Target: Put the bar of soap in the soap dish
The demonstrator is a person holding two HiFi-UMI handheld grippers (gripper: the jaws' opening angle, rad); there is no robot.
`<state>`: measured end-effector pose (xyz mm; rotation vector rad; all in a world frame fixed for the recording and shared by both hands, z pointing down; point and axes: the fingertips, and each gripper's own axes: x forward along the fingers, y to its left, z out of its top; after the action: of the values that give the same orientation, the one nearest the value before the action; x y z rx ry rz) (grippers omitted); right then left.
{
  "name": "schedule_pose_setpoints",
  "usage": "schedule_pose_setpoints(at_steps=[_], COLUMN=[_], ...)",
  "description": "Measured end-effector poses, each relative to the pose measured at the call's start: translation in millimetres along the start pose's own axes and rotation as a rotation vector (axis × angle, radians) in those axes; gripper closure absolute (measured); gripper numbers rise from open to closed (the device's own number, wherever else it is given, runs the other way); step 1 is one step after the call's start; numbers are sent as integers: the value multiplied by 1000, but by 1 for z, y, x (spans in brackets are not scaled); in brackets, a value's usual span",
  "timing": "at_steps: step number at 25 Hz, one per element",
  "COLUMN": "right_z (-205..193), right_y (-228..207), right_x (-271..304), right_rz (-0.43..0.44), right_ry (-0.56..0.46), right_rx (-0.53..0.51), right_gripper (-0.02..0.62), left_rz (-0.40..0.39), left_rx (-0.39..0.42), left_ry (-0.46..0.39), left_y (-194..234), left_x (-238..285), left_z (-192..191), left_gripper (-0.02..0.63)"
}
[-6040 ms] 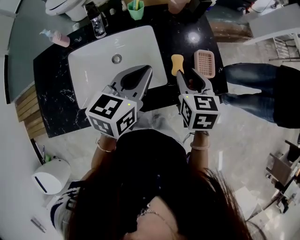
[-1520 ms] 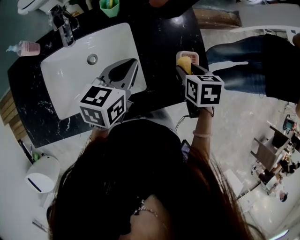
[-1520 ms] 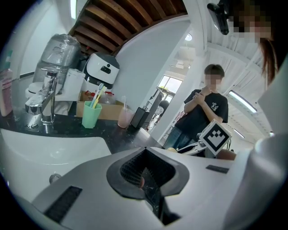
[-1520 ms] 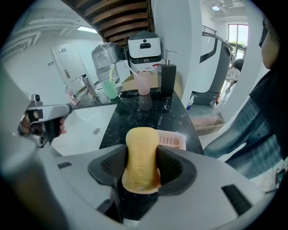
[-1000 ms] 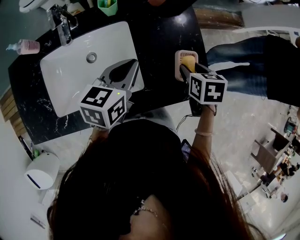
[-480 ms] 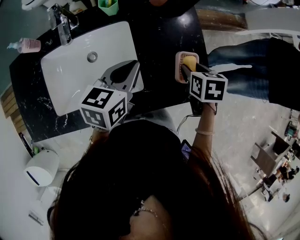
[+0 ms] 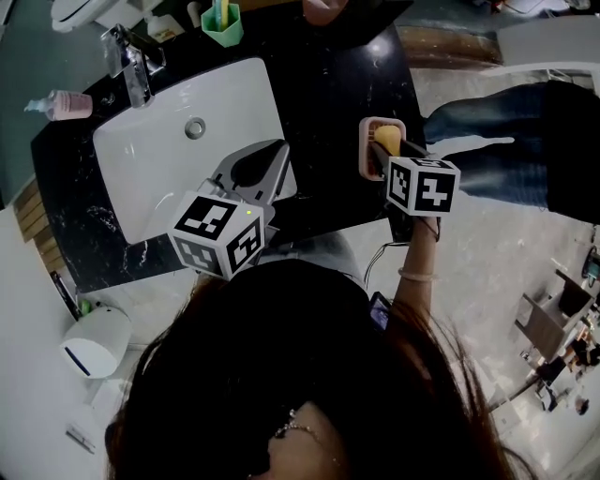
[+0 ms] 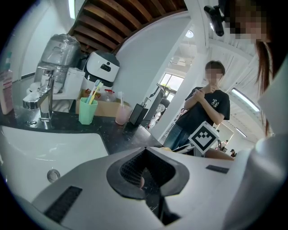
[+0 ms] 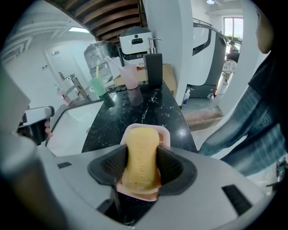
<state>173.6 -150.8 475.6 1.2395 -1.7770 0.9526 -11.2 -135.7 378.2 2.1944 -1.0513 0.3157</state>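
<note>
Right tongs [image 9: 141,170] clamp soap bar [image 9: 141,155] by long sides over soap dish [image 9: 129,131], probably slick and stiff; left tongs [image 8: 145,180] closed, empty.

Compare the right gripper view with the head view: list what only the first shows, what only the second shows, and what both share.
Only the right gripper view: the right tongs seen from behind, both pads pressed against the sides of the bar of soap, and a clear water jug behind the faucet.
Only the head view: the drain hole, the marker cube on the right tongs, and a white bin on the floor.
Both: the soap over the pink soap dish, the black counter, the white sink and the green cup.
</note>
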Motion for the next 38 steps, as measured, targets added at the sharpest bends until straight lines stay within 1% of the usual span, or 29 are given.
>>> schedule_pose_setpoints(at_steps=[13,22,28,38], right_z=[1,2,4,7], right_y=[-2,-2,-4,0], right_x=[4,4,1,-8], right_rz=[-2,3,-18,-25], right_ry=[-32,-42,-52,-77], right_rx=[57,54,63,71], right_gripper=[390,390,390,390], left_rz=[0,-1,4,-1], left_rx=[11,12,-1,-8], left_ry=[34,48,48,79], left_y=[-5,-8,-4,1], left_x=[-4,-6,-10,-7], left_z=[-11,-17,-21,-27], left_gripper=[614,614,614,614])
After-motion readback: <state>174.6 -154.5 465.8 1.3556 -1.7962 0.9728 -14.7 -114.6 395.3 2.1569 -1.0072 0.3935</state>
